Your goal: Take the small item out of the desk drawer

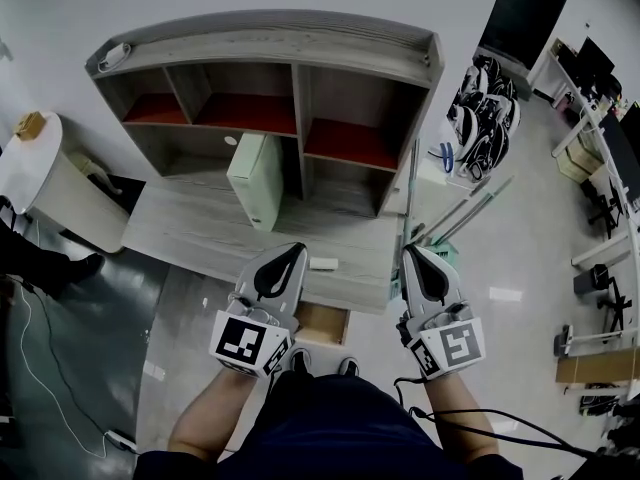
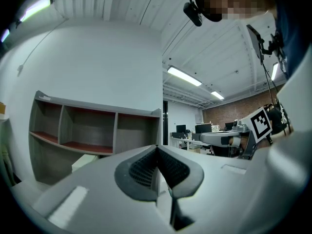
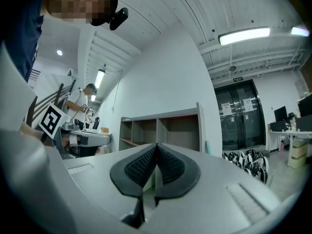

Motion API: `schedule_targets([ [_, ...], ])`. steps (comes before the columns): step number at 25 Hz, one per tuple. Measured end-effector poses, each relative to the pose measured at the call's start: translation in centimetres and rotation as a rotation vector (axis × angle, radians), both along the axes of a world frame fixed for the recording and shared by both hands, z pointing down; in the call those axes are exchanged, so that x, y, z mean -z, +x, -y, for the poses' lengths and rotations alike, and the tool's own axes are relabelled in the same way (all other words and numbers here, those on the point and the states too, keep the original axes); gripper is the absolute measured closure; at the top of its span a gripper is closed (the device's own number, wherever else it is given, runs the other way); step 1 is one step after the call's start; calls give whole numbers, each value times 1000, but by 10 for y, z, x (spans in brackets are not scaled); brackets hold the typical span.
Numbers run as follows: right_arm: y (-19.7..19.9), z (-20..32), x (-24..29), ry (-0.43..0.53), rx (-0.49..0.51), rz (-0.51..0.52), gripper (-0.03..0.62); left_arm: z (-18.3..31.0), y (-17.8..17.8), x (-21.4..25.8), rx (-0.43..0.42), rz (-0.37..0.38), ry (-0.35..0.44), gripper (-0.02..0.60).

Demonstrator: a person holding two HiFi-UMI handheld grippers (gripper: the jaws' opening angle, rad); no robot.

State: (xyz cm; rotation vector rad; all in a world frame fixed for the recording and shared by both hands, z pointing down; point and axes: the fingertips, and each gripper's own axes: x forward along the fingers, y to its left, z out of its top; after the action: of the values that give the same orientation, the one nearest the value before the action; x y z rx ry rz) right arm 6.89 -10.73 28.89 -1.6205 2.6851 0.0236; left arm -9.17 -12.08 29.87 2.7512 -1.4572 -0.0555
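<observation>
Seen from the head view, a grey wooden desk (image 1: 200,230) with a shelf unit (image 1: 270,48) stands in front of me. A light brown drawer box (image 1: 322,323) shows just below the desk's front edge; I cannot see inside it. A small white item (image 1: 323,264) lies on the desktop near that edge. My left gripper (image 1: 297,247) hovers over the front edge, shut and empty. My right gripper (image 1: 410,251) is level with it, past the desk's right corner, also shut and empty. In the gripper views, the left gripper (image 2: 157,147) and right gripper (image 3: 156,145) both show their pads pressed together.
A white computer tower (image 1: 255,181) stands on the desk under the shelves. To the left there is a round white table (image 1: 35,173). Metal poles (image 1: 470,213) lean by the desk's right side, with black and white helmets (image 1: 485,108) behind. A cable (image 1: 50,368) runs across the floor.
</observation>
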Motion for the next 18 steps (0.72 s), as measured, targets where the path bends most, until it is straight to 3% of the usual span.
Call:
schedule_targets([
  [18, -4, -4, -6, -11, -15, -1, 590, 1, -9, -9, 0, 6, -12, 577],
])
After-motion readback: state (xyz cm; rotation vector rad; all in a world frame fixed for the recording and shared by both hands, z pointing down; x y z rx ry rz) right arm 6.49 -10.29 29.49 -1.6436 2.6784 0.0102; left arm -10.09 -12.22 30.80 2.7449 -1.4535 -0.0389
